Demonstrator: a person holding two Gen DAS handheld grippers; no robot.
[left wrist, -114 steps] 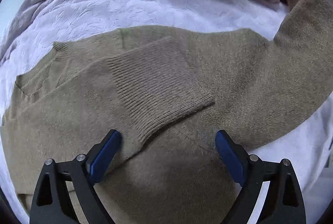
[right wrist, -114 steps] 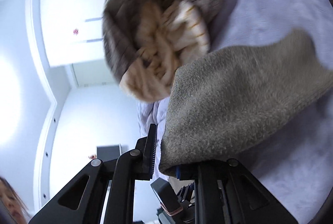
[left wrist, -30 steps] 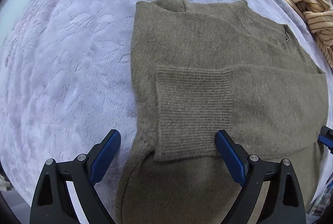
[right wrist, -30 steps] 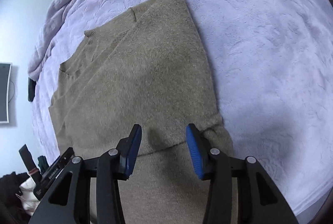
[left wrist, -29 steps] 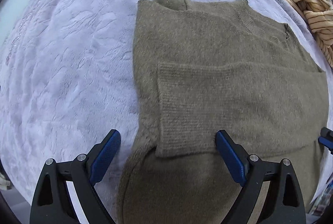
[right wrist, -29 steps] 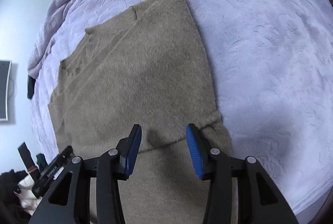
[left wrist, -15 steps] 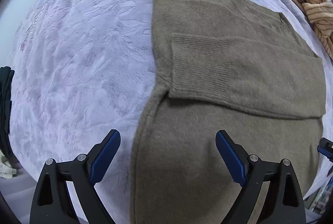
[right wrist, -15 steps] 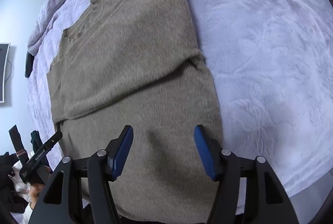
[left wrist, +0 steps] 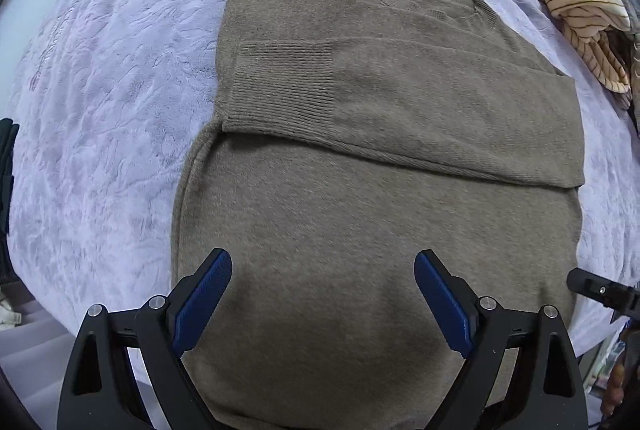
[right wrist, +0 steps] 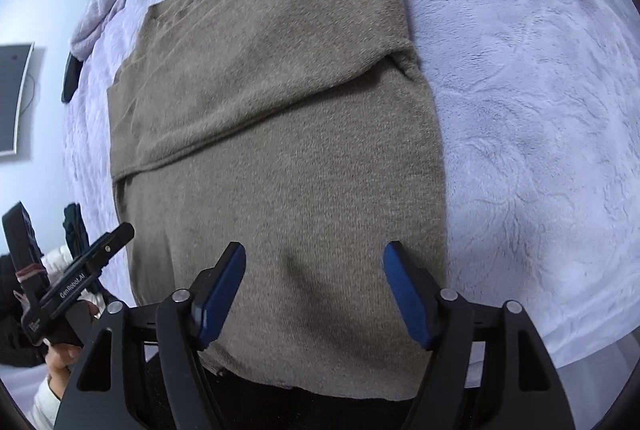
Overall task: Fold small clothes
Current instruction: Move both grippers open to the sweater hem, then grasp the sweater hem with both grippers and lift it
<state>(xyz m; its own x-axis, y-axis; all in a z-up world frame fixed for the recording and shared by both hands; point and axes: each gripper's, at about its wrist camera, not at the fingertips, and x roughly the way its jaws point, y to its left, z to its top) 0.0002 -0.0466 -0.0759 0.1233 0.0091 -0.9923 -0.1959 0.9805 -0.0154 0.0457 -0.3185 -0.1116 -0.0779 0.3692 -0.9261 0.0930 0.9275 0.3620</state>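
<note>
Both grippers, left (left wrist: 323, 286) and right (right wrist: 314, 282), are hovering apart over the sweater (left wrist: 380, 170), the right one's jaws having just been opening; grabbing one layer at 6 o'clock risks dislodging the folded sleeves (left wrist: 400, 110).

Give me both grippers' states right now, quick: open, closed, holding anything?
Left gripper: open, empty, above the olive sweater.
Right gripper: open, jaws have just been opening, nothing between them, sweater below.

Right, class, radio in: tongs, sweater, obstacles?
Left tongs open, right tongs just opening, both empty. Sweater flat, sleeves folded in. Striped clothes lie aside.
</note>
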